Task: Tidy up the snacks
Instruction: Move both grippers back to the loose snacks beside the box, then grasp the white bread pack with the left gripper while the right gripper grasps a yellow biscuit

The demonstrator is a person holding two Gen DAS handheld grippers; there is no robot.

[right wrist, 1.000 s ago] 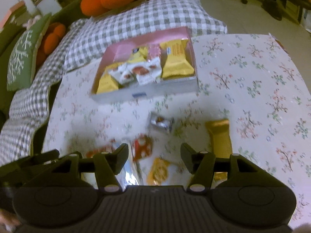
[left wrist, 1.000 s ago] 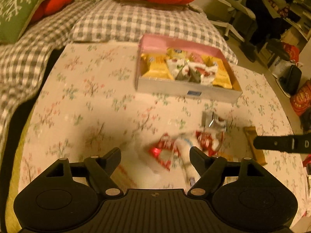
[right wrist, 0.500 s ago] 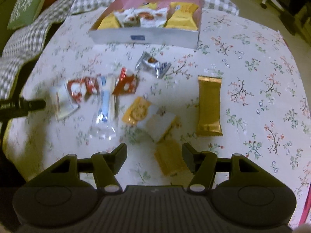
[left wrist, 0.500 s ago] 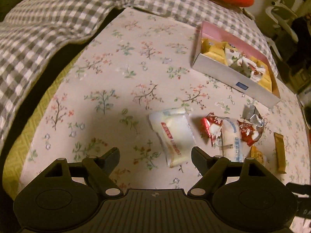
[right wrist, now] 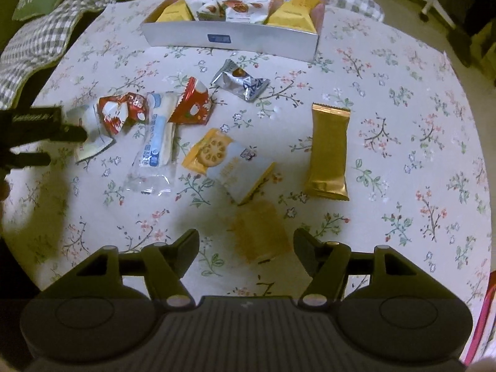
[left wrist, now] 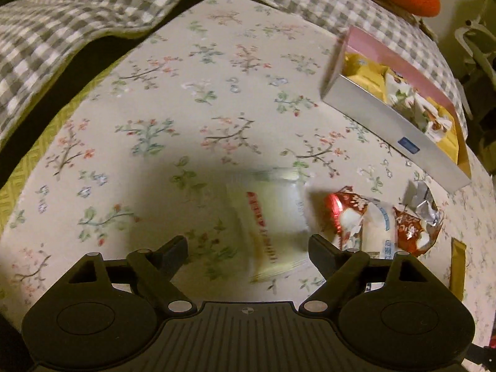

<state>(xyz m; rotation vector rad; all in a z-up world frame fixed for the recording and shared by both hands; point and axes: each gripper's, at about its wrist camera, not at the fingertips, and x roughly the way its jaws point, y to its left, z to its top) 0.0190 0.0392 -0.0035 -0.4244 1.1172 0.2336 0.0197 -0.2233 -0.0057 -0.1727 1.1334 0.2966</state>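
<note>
Both hands are lining up a pick, and each should settle squarely over its own packet before the jaws close. The left hand-held gripper (left wrist: 249, 248) points steeply down with its jaws wide and opening; the pale cream packet (left wrist: 269, 220) lies flat on the table (left wrist: 155, 102) between them, nearer the right-side finger, not yet pressed. It would do well to centre on the packet so that finger clears the red-and-white candy (left wrist: 342, 214) just beside it. The right hand-held gripper (right wrist: 246, 245) is at a middling spread, its jaws opening, with the small mustard packet (right wrist: 260, 232) lying between them untouched. Thin, flat wrappers probably need the fingertips to come right down to the cloth and pinch across the short side, or they will slip out. The box (right wrist: 229, 35) stands at the far side of the table, already holding yellow and white packets, so room inside looks limited. Loose snacks lie between: the biscuit packet (right wrist: 228, 162) touches the mustard one, a gold bar (right wrist: 328, 152) sits apart, and a silver wrapper (right wrist: 240, 80) and a clear blue-printed packet (right wrist: 156, 145) crowd the middle.
</note>
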